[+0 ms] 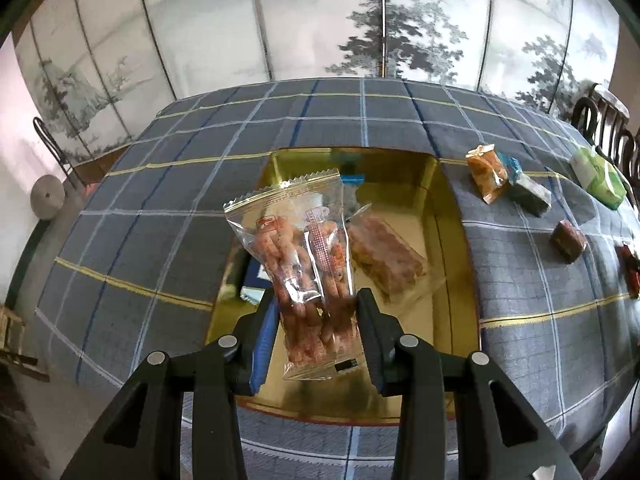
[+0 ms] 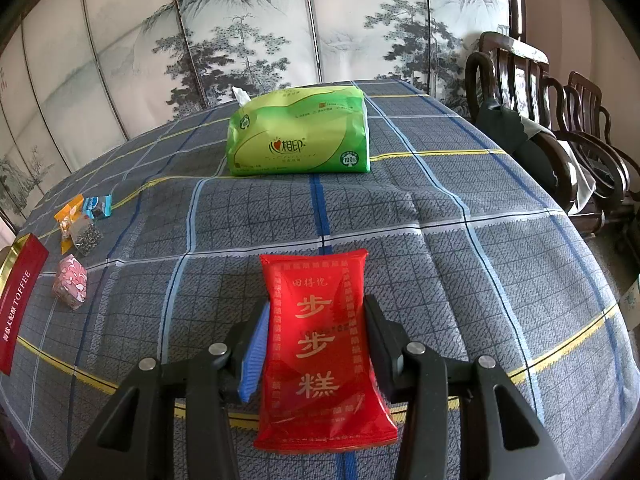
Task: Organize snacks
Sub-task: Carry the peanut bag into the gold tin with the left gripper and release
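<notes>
Red tin [image 2: 18,300] reads "TOFFEE"; tissue pack [image 2: 298,134] "100%".

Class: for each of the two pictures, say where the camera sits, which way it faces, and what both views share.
Left wrist: on the left gripper, facing down over the gold tin; its fingers hold a clear snack packet.
Right wrist: on the right gripper, facing across the table; its fingers flank a red cake packet.
Shared: checked tablecloth, green tissue pack, painted screen.

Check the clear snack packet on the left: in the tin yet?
Not yet. The clear snack packet is held in the left gripper above the gold tin.
</notes>
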### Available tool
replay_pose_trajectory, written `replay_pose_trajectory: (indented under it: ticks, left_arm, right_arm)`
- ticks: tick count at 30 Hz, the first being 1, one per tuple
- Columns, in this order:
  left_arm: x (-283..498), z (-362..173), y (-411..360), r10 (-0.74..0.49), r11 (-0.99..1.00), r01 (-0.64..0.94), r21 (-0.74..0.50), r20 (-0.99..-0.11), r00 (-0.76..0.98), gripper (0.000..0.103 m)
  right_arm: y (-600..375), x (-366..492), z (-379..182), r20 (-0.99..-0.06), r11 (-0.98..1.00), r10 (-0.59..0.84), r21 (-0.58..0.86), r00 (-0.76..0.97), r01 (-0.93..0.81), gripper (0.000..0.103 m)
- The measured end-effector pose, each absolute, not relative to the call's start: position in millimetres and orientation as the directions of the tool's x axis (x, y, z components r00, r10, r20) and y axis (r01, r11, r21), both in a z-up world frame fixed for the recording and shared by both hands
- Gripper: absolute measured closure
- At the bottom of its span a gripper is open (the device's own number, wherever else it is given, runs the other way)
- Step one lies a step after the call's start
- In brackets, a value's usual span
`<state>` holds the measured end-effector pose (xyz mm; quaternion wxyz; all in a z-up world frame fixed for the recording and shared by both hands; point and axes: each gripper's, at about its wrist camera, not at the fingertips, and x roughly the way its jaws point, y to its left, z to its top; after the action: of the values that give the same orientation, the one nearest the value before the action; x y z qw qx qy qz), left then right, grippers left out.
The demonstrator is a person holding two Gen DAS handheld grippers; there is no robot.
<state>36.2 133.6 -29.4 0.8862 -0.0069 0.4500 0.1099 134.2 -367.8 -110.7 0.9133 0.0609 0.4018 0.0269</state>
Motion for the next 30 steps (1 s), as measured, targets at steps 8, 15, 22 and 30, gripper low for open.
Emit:
replay_pose_trajectory:
  ticks: [8,15,22,30]
  left_arm:
    - [42.9,-35.0,131.6,0.198,0.975,-0.197,0.102,-0.800,0.567,0.068]
    - [45.3,-41.8,135.3,0.205,0.974,-0.200,0.109,-0.802,0.561,0.068]
    - [46.9,-46.9,136.2,0.210,0.973,-0.202,0.114,-0.804,0.557,0.068]
    - [47.2,-51.8,138.3,0.208,0.972,-0.207,0.109,-0.810,0.549,0.068]
  right_arm:
    - [-367.5,134.3,-110.7,-0.731,0.991,0.098,0.133,0.675,0.000,0.058]
    - [-366.8,134.0,-110.2,-0.733,0.992,0.091,0.123,0.674,0.000,0.057]
    - [-366.2,134.2,-110.1,-0.734,0.993,0.086,0.116,0.674,-0.001,0.057]
    - [-366.3,134.2,-110.1,-0.735,0.994,0.083,0.112,0.673,0.000,0.057]
